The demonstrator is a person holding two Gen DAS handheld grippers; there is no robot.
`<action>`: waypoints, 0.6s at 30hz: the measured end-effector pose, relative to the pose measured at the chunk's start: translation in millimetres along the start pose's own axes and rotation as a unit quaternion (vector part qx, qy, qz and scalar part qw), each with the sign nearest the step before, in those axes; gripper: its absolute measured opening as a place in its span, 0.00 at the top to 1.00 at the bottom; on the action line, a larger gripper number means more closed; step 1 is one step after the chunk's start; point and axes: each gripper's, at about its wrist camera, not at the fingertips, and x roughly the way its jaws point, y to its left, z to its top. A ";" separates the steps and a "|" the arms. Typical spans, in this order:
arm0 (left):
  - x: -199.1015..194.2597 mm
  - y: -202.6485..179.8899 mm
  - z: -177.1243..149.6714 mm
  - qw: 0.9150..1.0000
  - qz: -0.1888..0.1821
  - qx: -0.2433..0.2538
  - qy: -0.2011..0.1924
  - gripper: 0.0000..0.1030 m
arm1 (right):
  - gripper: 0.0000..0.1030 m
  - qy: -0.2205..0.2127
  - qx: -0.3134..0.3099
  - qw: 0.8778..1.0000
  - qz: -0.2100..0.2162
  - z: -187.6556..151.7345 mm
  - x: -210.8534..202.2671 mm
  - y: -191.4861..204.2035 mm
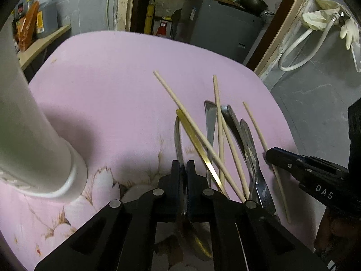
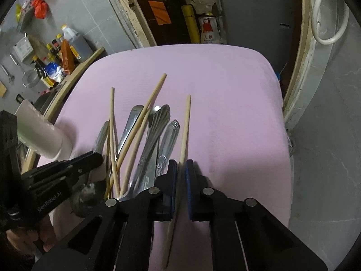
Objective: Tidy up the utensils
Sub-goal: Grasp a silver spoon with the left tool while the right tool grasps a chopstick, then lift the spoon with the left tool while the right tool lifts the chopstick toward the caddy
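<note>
A loose heap of utensils lies on the pink cloth [image 2: 225,85] covering the table: pale wooden chopsticks [image 1: 196,131] crossed at angles over steel cutlery handles [image 2: 155,140] and one flat gold-coloured handle [image 1: 196,144]. The left gripper [image 1: 183,169] has its jaws nearly together around a thin curved steel handle [image 1: 178,140], probably a spoon, though its bowl is blurred beneath the gripper. The right gripper [image 2: 181,168] sits at the heap's right side with a single chopstick [image 2: 185,126] running between its narrowly parted jaws; whether they press it I cannot tell. A white cylindrical holder [image 1: 33,131] stands on the cloth, left of the heap.
</note>
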 end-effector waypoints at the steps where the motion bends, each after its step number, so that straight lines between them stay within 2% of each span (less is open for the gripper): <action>1: 1.3 2.4 1.4 1.000 -0.003 -0.008 0.008 0.96 | 0.95 0.001 -0.004 1.000 -0.002 0.2 0.0 0.6; 4: 4.9 2.9 7.1 0.999 -0.012 -0.020 0.022 0.95 | 0.95 0.006 -0.009 1.000 -0.005 2.4 3.7 2.6; 8: 9.3 -6.1 15.4 0.999 -0.011 0.003 0.036 0.87 | 0.95 0.007 -0.018 1.000 -0.010 3.2 6.5 3.7; 13: 12.2 -17.3 17.5 0.998 0.013 0.035 0.044 0.88 | 0.95 0.024 -0.027 0.999 -0.011 7.7 13.3 3.0; 16: 13.1 -20.6 16.3 0.997 0.031 0.052 0.044 0.94 | 0.94 0.035 -0.031 0.999 -0.019 11.9 19.0 6.1; 18: 13.7 -20.1 17.5 0.998 0.027 0.040 0.046 0.96 | 0.94 0.038 -0.036 0.998 -0.021 14.7 22.6 7.5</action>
